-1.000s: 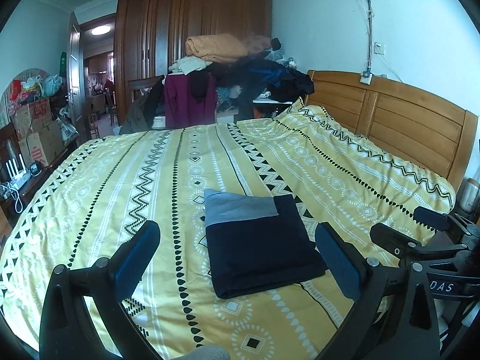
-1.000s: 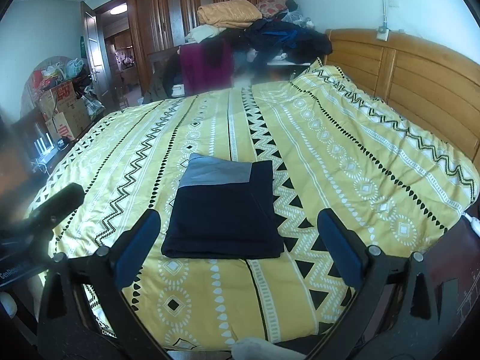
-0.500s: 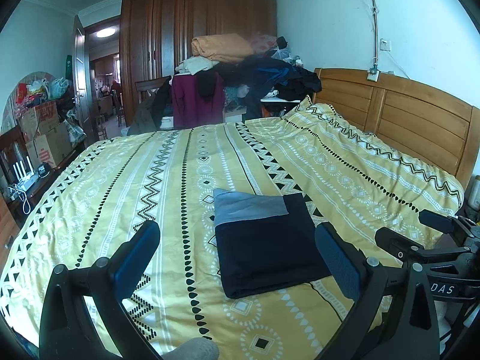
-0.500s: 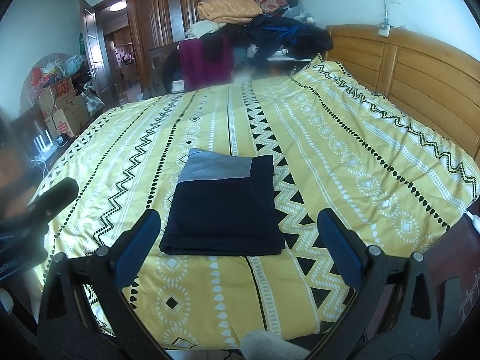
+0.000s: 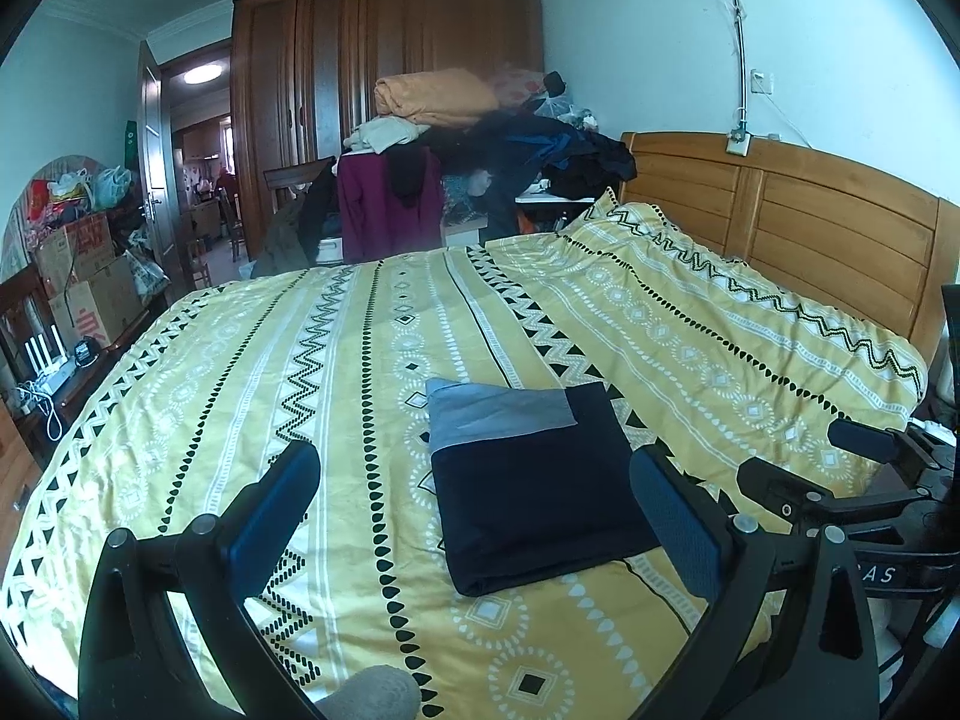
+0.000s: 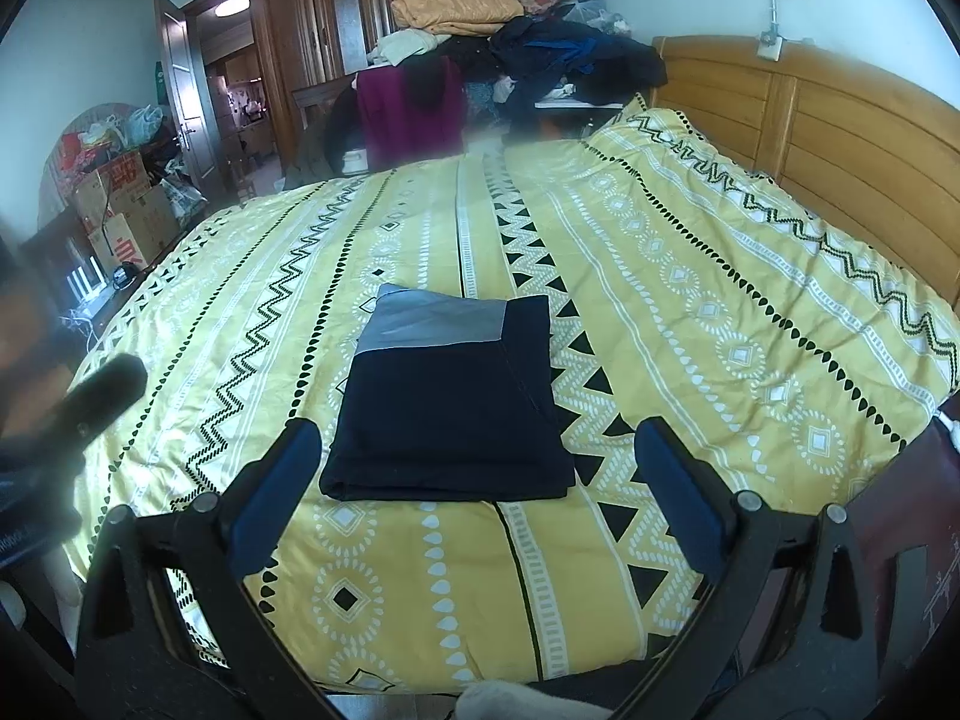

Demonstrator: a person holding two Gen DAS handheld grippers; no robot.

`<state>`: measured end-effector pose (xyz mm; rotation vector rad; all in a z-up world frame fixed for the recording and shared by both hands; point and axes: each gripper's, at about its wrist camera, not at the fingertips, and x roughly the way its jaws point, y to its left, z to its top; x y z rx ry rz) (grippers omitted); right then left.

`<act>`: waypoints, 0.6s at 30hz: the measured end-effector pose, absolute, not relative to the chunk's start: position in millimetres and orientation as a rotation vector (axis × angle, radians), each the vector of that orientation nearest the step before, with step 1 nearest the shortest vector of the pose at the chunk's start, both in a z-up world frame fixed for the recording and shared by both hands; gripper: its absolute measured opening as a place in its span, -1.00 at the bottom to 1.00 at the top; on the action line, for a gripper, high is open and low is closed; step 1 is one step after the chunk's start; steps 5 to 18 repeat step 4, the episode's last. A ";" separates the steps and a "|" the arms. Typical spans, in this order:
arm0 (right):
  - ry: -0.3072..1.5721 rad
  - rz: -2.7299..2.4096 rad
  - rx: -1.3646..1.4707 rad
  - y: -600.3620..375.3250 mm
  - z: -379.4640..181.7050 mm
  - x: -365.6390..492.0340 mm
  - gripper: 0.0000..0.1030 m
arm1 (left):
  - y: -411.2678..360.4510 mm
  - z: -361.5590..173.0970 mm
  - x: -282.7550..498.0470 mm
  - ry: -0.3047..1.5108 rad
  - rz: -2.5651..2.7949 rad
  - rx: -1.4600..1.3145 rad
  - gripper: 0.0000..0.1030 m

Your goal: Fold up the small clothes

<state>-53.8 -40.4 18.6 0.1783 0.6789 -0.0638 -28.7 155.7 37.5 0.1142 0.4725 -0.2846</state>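
Both grippers pulled back; jaws apart, empty. Folded garment [image 6: 447,402] flat on yellow patterned bedspread [image 6: 690,312]; cluttered bedroom.

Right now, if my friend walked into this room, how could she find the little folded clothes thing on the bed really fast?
Start at the big bed with the yellow patterned cover and the wooden headboard. Near its front edge, about midway along it, lies the folded garment, flat and squared off. It is the only thing on the cover: dark navy with a grey band on top, unlike the messy clothes pile behind the bed.
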 end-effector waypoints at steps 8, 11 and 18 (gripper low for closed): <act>0.688 -0.069 0.184 -42.3 15.0 -52.6 0.99 | 151.2 32.5 -27.7 0.494 -0.301 0.120 1.00; 0.688 -0.069 0.184 -42.3 15.0 -52.6 0.99 | 151.2 32.5 -27.7 0.494 -0.301 0.120 1.00; 0.688 -0.069 0.184 -42.3 15.0 -52.6 0.99 | 151.2 32.5 -27.7 0.494 -0.301 0.120 1.00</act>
